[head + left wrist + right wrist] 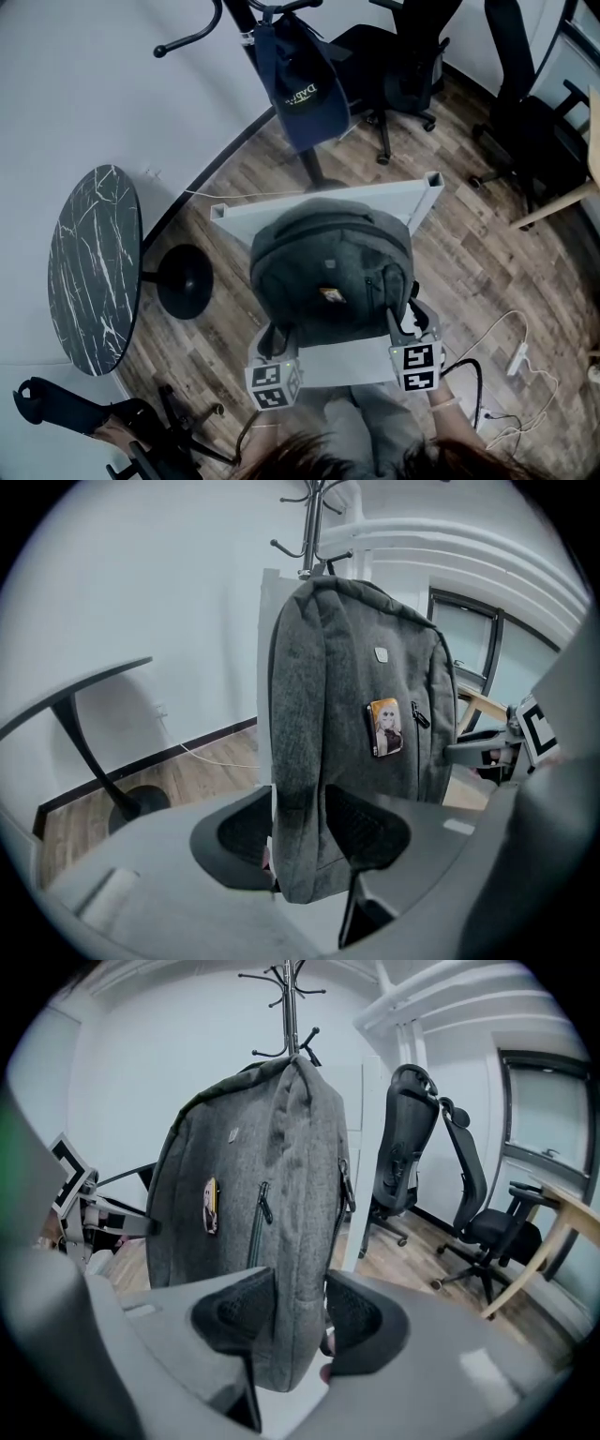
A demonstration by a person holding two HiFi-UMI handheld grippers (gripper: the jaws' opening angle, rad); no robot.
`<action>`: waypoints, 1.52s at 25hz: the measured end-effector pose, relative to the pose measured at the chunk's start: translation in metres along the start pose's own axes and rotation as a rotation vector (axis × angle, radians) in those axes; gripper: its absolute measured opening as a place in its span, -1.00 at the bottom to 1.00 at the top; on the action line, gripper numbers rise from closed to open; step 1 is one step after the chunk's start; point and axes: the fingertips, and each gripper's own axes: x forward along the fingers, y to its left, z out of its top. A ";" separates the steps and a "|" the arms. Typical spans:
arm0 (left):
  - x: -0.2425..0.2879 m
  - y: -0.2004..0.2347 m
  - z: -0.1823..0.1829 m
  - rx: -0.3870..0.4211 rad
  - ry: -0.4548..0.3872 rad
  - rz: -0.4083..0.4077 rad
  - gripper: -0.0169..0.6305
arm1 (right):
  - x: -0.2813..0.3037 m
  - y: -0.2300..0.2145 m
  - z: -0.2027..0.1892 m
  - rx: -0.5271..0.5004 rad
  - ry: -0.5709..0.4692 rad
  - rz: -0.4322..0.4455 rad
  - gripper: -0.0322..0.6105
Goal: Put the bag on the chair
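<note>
Well, grey bag (328, 262) upright on white chair (281, 208), left tool (273, 339) and right tool (405, 324) open around it.

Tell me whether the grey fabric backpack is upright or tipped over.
Upright: the grey fabric backpack stands base-down on the white chair seat, top uppermost.

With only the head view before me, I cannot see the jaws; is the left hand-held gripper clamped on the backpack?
Observer: No. The left hand-held gripper has its jaws apart, and a lower corner of the backpack sits between them, unpressed.
Operator: And the right hand-held gripper?
Observer: The right hand-held gripper is also open, around the other lower corner.
Operator: Is the backpack standing by itself?
Observer: Seen from the side, it stands upright on the seat of the chair.
</note>
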 end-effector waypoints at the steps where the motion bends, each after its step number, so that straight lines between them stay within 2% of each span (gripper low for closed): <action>1: -0.004 0.000 -0.001 -0.001 0.000 0.006 -0.39 | -0.002 0.001 0.001 0.009 0.000 0.003 -0.35; 5: -0.017 -0.002 -0.004 0.005 -0.001 0.009 -0.39 | -0.011 0.003 0.003 0.023 -0.005 -0.005 -0.38; 17: -0.067 -0.013 0.006 0.046 -0.059 -0.010 -0.62 | -0.061 0.024 0.015 0.004 -0.054 -0.059 -0.61; 23: -0.105 -0.030 0.022 0.031 -0.125 -0.035 -0.75 | -0.095 0.043 0.025 -0.005 -0.084 -0.068 -0.67; 29: -0.139 -0.046 0.028 -0.002 -0.150 -0.042 -0.85 | -0.132 0.053 0.038 -0.047 -0.116 -0.092 -0.68; 38: -0.191 -0.077 0.042 0.028 -0.202 -0.068 -0.91 | -0.188 0.067 0.054 -0.093 -0.180 -0.113 -0.83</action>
